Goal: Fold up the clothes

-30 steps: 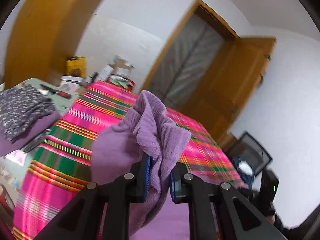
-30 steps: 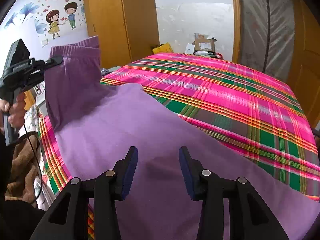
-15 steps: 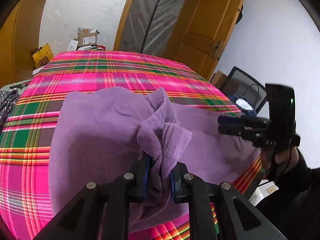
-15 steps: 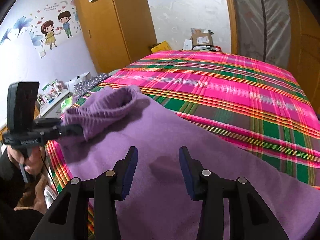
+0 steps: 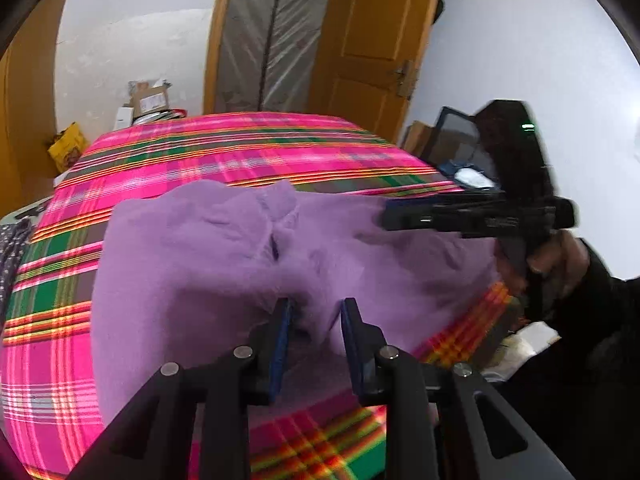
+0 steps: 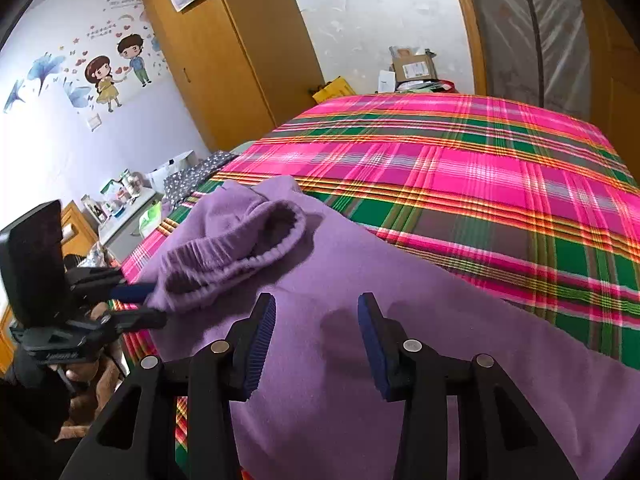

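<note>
Across the lower half of both wrist views, a purple garment (image 5: 192, 264) lies spread on a pink-and-green plaid bedspread (image 6: 460, 168), its ribbed waistband (image 6: 240, 256) folded back at left centre. At bottom centre the left gripper (image 5: 316, 312) is opening, cloth loose between its jaws. The right gripper (image 6: 316, 320) hovers spread wide over the fabric, grasping nothing.

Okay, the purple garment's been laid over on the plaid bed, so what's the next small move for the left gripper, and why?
Probably ease the left gripper back off the purple garment. Its jaws are opening with the cloth between them, and the folded-over waistband already lies on the garment, on the plaid bed. The right gripper hovers open.
</note>
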Demonstrator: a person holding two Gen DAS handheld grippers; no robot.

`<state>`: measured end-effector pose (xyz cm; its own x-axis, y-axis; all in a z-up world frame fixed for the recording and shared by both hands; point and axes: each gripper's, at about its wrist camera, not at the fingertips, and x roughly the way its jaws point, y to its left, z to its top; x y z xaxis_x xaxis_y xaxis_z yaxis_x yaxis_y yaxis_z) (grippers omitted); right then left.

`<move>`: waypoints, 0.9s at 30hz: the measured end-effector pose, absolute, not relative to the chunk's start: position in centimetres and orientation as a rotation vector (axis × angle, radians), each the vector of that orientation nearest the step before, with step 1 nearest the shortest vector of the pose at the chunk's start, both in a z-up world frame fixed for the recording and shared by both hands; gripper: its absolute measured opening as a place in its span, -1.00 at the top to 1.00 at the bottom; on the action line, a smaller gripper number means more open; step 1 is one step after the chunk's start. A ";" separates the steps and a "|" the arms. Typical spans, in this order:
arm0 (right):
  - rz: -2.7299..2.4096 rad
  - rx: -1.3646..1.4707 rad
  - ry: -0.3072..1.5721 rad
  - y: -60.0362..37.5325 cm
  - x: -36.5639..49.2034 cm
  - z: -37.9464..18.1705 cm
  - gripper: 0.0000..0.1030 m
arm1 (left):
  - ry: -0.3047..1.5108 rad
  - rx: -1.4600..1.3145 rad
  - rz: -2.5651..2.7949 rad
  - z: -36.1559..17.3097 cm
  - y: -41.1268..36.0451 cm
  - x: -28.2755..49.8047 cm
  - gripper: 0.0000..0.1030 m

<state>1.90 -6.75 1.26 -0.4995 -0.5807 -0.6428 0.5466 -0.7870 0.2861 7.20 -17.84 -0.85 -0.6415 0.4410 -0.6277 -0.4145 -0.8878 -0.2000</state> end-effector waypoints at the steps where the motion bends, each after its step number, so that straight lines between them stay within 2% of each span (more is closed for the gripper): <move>1: -2.267 0.998 -0.065 -6.7 1.9 1.3 0.14 | -0.065 -0.945 2.466 -0.7 -17.9 7.6 0.50; 7: -2.262 0.995 -0.103 -6.7 1.7 1.8 0.14 | -0.191 -0.881 2.524 0.3 -20.0 8.2 0.50; 14: -2.229 0.901 -0.079 -9.0 2.1 3.9 0.14 | -0.354 -1.046 2.624 -1.8 -21.6 4.2 0.50; 23: -2.242 0.953 -0.071 -9.8 1.4 3.8 0.14 | -0.186 -1.042 2.495 -3.3 -17.9 5.0 0.50; 25: -2.241 0.958 -0.062 -10.3 1.0 3.8 0.22 | -0.223 -1.043 2.488 -3.3 -18.1 5.1 0.50; 27: -2.230 0.946 -0.033 -11.3 0.8 4.0 0.57 | -0.241 -1.036 2.488 -3.2 -18.3 5.3 0.50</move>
<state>0.76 -11.33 3.98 -0.4850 -0.6156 -0.6211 0.5970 -0.7521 0.2792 5.31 -18.26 -3.24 -0.6274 0.4529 -0.6335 -0.3230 -0.8916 -0.3175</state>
